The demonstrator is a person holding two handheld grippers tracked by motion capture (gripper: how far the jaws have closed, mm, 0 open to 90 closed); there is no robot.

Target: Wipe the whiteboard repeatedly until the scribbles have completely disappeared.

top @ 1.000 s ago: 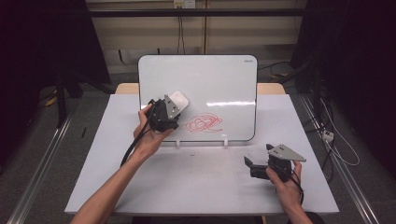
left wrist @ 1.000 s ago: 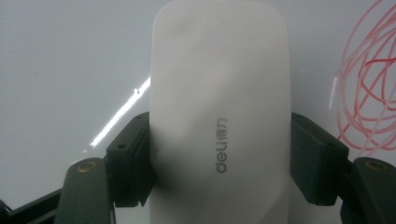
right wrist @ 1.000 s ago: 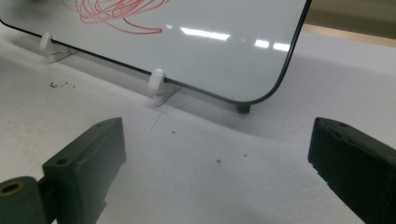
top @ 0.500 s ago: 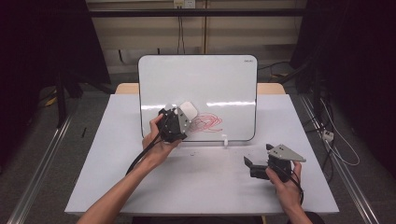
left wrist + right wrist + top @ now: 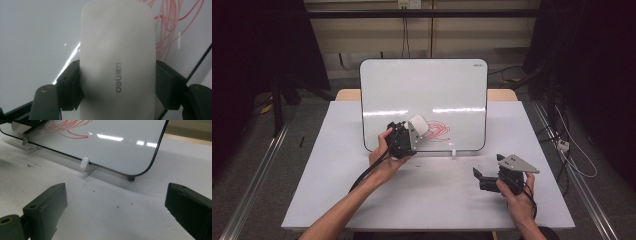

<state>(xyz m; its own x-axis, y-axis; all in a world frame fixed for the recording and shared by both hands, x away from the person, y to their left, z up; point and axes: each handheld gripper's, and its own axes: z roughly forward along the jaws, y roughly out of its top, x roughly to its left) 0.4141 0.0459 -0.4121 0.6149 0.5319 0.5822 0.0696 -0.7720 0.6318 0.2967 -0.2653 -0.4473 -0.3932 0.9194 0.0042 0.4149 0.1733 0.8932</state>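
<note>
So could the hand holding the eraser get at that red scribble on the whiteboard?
Probably yes. The left gripper, shut on the white eraser, is already at the red scribble's left edge, with nothing between them.

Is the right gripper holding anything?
No, the right gripper has its jaws spread wide with bare table between them.

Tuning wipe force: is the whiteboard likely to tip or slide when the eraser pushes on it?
Probably at some risk. The whiteboard stands near upright on small white clip feet, so a hard push high up may tip it back. The smooth table may let it slide. The eraser, shut in the left gripper, meets the board low, which likely helps.
</note>
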